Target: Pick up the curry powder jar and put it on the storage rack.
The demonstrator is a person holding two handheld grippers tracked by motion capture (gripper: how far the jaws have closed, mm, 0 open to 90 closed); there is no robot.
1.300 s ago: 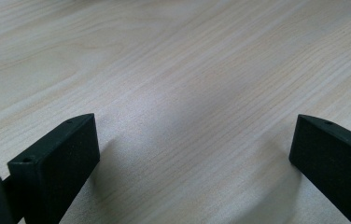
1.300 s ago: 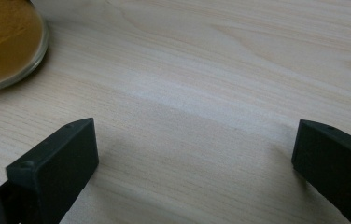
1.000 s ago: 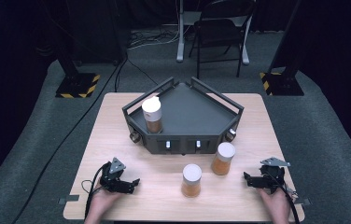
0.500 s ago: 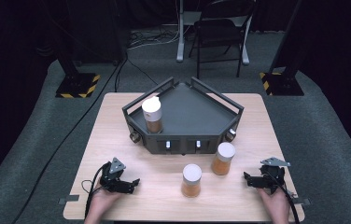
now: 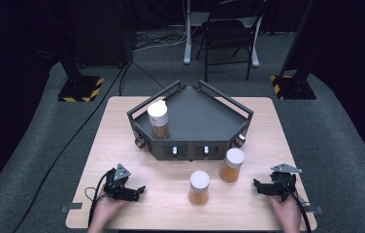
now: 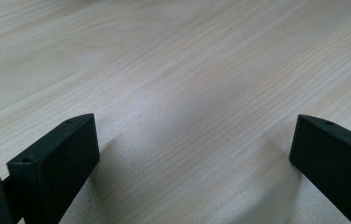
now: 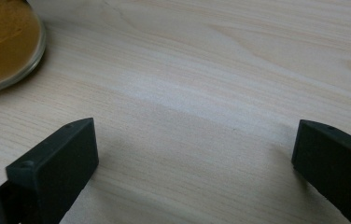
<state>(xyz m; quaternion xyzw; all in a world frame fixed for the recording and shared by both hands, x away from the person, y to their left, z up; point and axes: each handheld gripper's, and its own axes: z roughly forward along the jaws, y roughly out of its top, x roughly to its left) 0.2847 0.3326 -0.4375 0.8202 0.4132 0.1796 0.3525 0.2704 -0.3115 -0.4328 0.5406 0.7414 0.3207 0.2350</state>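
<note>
The left tool (image 5: 139, 191) lies low on the pale wooden desk (image 5: 122, 145) near its front left corner, held by a hand (image 5: 104, 209), its jaws spread wide with bare wood between them and pointing right across the desk toward the jars. Behind it, on the left side of the dark angular tray (image 5: 205, 119), a white-lidded jar of brown powder (image 5: 157, 119) stands upright. In front of the tray two more such jars stand with their long axes vertical: the near jar (image 5: 199, 188) close to the front edge, and the right jar (image 5: 232, 165) just beside the tray's front wall, the two apart. Near the front right corner the right tool (image 5: 257, 185), in the other hand (image 5: 283, 209), rests wide open and empty, pointing left toward those jars.
</note>
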